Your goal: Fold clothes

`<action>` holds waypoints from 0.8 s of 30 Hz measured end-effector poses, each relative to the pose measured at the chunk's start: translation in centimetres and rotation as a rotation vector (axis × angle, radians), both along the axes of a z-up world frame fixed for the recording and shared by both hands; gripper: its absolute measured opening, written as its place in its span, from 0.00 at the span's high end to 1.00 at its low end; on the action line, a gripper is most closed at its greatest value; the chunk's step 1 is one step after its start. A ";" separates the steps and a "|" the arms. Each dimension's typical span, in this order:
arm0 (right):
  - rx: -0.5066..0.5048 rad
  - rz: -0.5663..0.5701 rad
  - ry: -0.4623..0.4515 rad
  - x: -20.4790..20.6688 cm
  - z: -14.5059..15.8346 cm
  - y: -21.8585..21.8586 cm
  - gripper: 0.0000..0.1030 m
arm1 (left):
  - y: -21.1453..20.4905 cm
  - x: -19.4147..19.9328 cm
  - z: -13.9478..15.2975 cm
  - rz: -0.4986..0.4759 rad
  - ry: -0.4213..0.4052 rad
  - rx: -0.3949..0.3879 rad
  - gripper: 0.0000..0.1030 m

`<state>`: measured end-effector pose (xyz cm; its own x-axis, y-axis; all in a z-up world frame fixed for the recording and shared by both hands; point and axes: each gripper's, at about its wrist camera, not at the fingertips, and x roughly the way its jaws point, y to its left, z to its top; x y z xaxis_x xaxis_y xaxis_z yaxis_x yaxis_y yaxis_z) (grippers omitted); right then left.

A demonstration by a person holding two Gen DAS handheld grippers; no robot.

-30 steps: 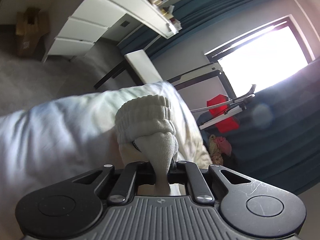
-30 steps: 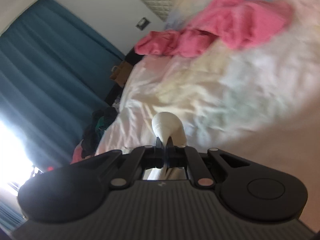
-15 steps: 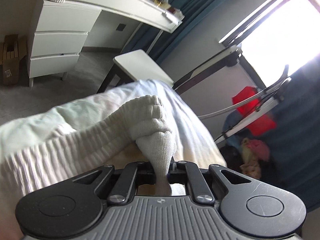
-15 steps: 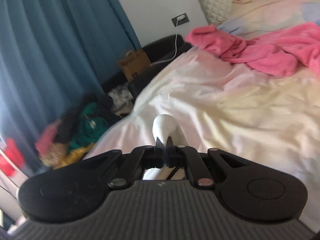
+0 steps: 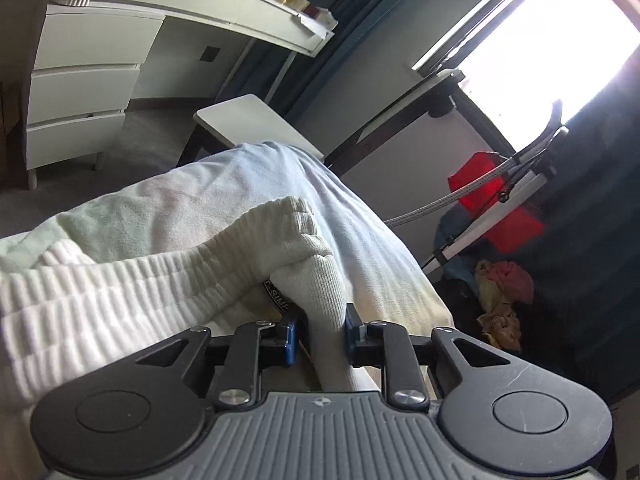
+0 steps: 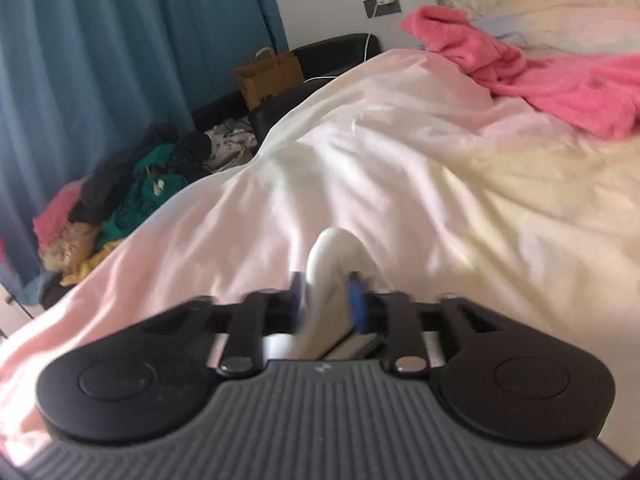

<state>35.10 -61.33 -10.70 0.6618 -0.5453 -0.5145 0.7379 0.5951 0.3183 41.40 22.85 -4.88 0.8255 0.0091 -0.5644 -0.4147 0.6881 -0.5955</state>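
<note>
A white ribbed knit garment [image 5: 120, 292] lies across the pale bed cover [image 5: 248, 188], its folded cuff [image 5: 296, 224] bunched ahead of my left gripper [image 5: 320, 336]. That gripper's jaws are opening; a fold of the knit still sits between the blue pads, with a gap on the left side. In the right wrist view another white end of the garment [image 6: 332, 252] stands between the jaws of my right gripper [image 6: 326, 304]. They are opening too, and the picture is blurred there. This end rests on the bed cover [image 6: 400, 168].
A white chest of drawers [image 5: 80, 80] and a white bench [image 5: 248, 124] stand beyond the bed's foot. A red object [image 5: 496, 200] and a clothes heap [image 5: 504, 292] lie by the window. A pink blanket [image 6: 560, 80] covers the bed's head; clothes [image 6: 132, 192] and a paper bag [image 6: 268, 76] sit by the blue curtain.
Both grippers were shut on the white knit and now their jaws have parted. The garment has come down from the air onto the bed. Both views have swung and levelled.
</note>
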 end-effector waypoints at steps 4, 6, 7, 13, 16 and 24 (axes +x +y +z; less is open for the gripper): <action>0.022 0.003 -0.046 -3.6 0.6 2.3 0.23 | 0.3 -4.6 1.0 -0.050 -0.079 -0.043 0.41; 0.051 0.026 -0.088 -6.3 0.7 3.4 0.24 | 0.6 -7.1 1.4 -0.103 -0.138 -0.109 0.25; 0.071 0.040 -0.117 -7.8 0.6 3.8 0.24 | 0.7 -8.4 1.3 -0.114 -0.143 -0.125 0.19; 0.256 0.030 -0.340 -17.1 -1.4 5.4 0.19 | 1.3 -15.1 -0.2 -0.144 -0.126 -0.202 0.18; 0.327 0.005 -0.378 -20.0 -2.4 5.5 0.18 | 2.3 -17.7 -1.7 -0.081 -0.094 -0.276 0.18; 0.531 0.016 -0.391 -17.4 -5.5 2.8 0.17 | 3.3 -16.1 -6.1 0.002 -0.057 -0.358 0.31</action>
<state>17.69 -58.54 -16.16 0.8603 -0.2723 -0.4310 0.5008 0.2928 0.8145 25.31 26.13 -11.02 0.8561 -0.1793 -0.4847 -0.3744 0.4312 -0.8209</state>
